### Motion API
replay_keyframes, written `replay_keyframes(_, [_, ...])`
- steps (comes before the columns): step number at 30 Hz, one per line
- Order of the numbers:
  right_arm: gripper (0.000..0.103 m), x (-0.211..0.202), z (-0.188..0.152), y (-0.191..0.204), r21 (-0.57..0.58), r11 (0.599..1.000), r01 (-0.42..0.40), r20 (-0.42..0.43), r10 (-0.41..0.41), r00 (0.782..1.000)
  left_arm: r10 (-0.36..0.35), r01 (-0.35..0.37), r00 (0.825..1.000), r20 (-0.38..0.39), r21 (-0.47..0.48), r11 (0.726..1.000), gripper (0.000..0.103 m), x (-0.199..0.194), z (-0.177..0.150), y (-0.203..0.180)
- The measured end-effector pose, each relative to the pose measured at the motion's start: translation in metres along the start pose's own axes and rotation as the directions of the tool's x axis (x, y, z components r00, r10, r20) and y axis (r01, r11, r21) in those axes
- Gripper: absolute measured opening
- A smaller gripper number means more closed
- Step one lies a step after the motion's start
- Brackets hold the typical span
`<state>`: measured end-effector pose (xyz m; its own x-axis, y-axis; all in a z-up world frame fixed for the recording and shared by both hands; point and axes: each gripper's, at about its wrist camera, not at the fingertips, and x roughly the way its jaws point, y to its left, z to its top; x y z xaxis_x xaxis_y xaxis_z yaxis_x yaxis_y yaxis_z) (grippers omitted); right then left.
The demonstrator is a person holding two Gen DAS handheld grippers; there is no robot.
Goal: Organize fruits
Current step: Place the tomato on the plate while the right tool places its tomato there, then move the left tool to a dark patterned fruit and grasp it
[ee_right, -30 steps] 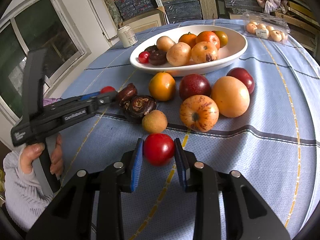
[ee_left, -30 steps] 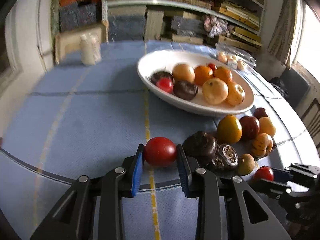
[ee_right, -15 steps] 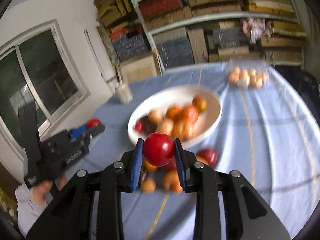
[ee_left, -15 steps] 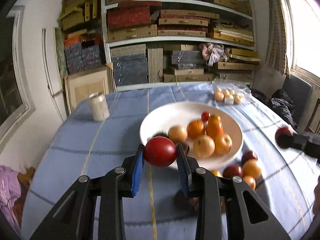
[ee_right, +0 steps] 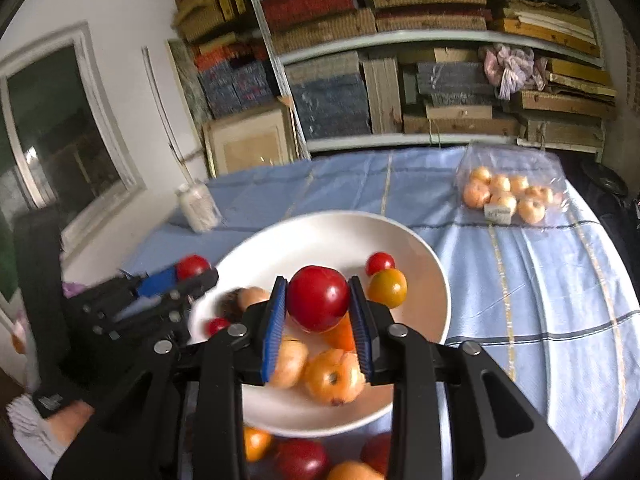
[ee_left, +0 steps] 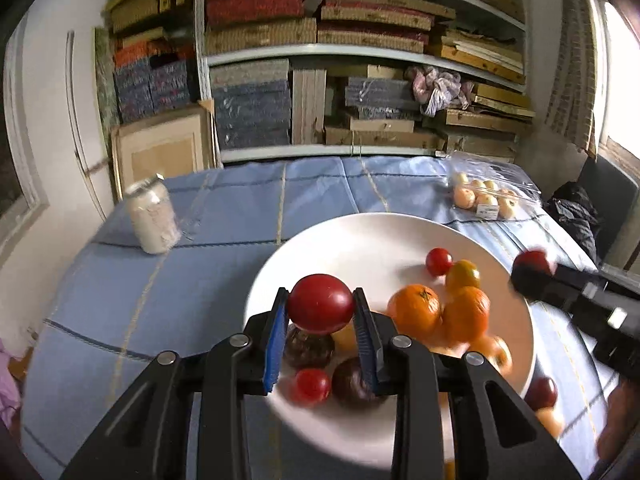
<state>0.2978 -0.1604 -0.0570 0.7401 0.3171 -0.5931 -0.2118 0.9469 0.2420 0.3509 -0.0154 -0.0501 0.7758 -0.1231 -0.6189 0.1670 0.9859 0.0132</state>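
My left gripper [ee_left: 320, 316] is shut on a red tomato [ee_left: 320, 303] and holds it above the near left part of the white bowl [ee_left: 360, 240]. My right gripper [ee_right: 318, 308] is shut on another red tomato [ee_right: 318, 298] above the bowl [ee_right: 320, 236]. The bowl holds oranges [ee_left: 414, 308], small red tomatoes [ee_left: 439, 261] and dark fruits [ee_left: 352, 380]. The right gripper with its tomato also shows at the right of the left wrist view [ee_left: 532, 264]. The left gripper shows at the left of the right wrist view [ee_right: 192, 270].
Several loose fruits [ee_right: 300, 458] lie on the blue cloth in front of the bowl. A white jar [ee_left: 152, 218] stands at the back left. A plastic bag of small fruits [ee_right: 504, 198] lies at the back right. Shelves of stacked boxes rise behind the table.
Both grippers lifted their tomatoes off the cloth and moved forward; they now hang over the bowl, closer to it than half a second ago.
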Motion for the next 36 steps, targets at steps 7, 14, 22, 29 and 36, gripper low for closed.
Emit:
replay_keyframes(7, [0.032,0.038,-0.015,-0.004,-0.051,0.998,0.045,-0.063,-0.048,0.997,-0.006,0.005,1.000,-0.025,-0.010,1.000,0.034,0.029,-0.008,0.000])
replay_keyframes(14, [0.045,0.027,-0.015,-0.001,-0.074,0.997,0.034,-0.046,-0.038,0.998,-0.007,0.007,1.000,-0.011,-0.035,0.999,0.076,0.021,-0.007,0.003])
replay_keyframes(22, [0.063,-0.075,0.000,-0.008,0.021,0.998,-0.053,0.184,0.049,0.982,0.052,-0.046,0.995,0.086,-0.075,0.996,0.095,-0.042,-0.017,0.023])
replay_keyframes(29, [0.067,-0.121,-0.073,-0.032,0.112,0.992,-0.056,0.219,0.030,0.975,0.029,-0.022,0.999,0.029,-0.226,0.974,0.097,-0.083,-0.086,0.060])
replay_keyframes(36, [0.069,-0.120,-0.123,-0.031,0.124,0.990,-0.061,0.098,0.049,0.994,0.042,-0.042,0.999,-0.003,-0.158,0.987,0.097,-0.103,-0.120,0.045])
